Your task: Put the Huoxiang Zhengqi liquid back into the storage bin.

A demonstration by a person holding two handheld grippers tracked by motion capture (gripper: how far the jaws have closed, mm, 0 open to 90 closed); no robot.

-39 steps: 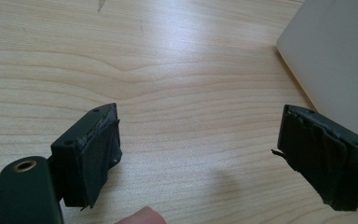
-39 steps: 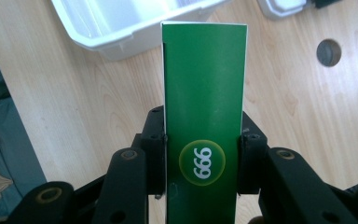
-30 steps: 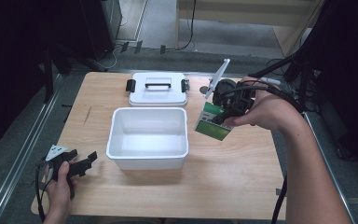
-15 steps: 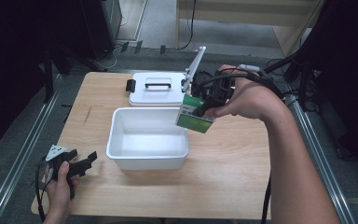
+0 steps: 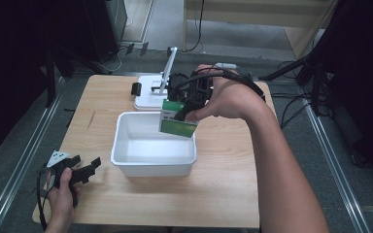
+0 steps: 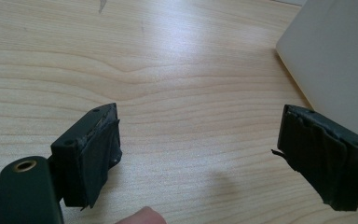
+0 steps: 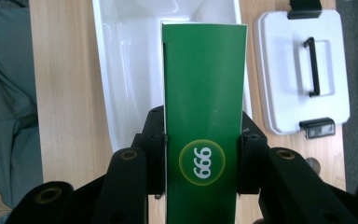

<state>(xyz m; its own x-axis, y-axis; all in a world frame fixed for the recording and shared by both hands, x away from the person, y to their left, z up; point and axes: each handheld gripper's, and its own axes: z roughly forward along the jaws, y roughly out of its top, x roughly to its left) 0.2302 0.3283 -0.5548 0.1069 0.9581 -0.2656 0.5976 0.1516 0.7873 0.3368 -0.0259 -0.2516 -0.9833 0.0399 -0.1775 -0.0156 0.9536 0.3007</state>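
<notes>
I have carried the green box, clamped in my right claw, leftward to hang over the white bin's far corner, still to be lowered, while my left claw rests apart on the table.

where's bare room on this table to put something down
The inside of the white plastic tub is bare. Wood lies free between the tub's front wall and the near table edge, and right of the tub. The far edge is crowded: flat white lid with black handle, and right tool clamping the green box.
</notes>
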